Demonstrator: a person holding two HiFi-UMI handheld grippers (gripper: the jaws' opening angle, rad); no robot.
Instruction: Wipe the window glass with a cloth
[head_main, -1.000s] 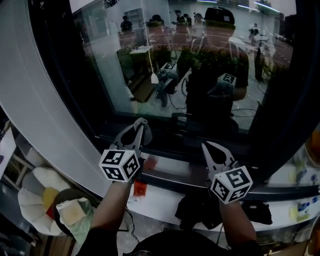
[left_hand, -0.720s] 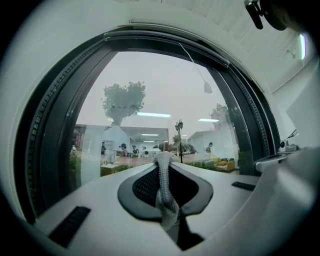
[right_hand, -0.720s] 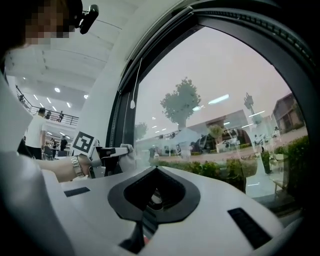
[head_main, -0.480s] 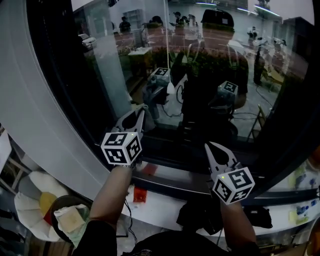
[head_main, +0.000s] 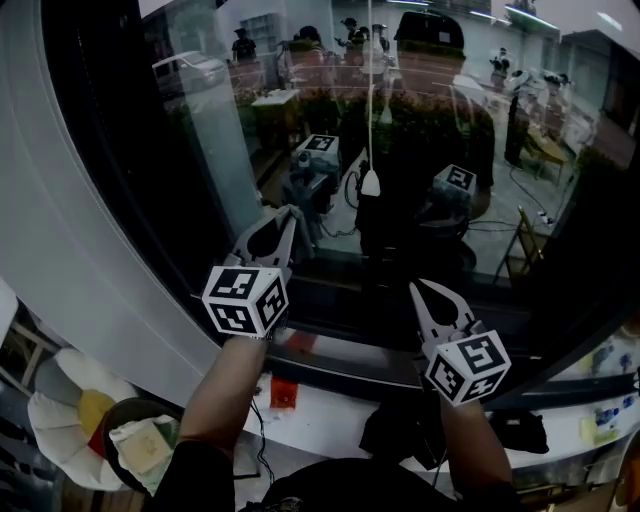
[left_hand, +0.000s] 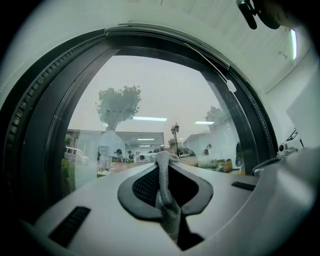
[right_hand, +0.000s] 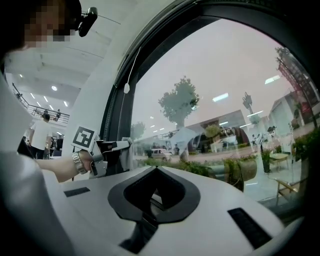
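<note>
The window glass (head_main: 420, 130) fills the head view, curved by the lens and full of reflections. My left gripper (head_main: 289, 213) is raised with its tip close to the lower pane. In the left gripper view its jaws are shut on a strip of grey cloth (left_hand: 164, 187), which runs between the fingers up to the left gripper tip (left_hand: 165, 156). The cloth is hard to make out in the head view. My right gripper (head_main: 418, 287) is lower, over the dark bottom frame, shut with nothing in it. The right gripper view looks past that gripper's tip (right_hand: 156, 168) to the left gripper (right_hand: 112, 152) at the glass (right_hand: 225, 100).
A dark window frame (head_main: 350, 330) runs below the glass, above a white sill (head_main: 320, 405). On the sill lie a small red thing (head_main: 283, 392) and a black bundle (head_main: 400, 428). A white pull cord with a knob (head_main: 370, 183) hangs before the pane. Dishes (head_main: 75, 420) stand lower left.
My left gripper has risen a little with the cloth, toward the glass. The right gripper has hardly moved. The head view has shifted slightly.
</note>
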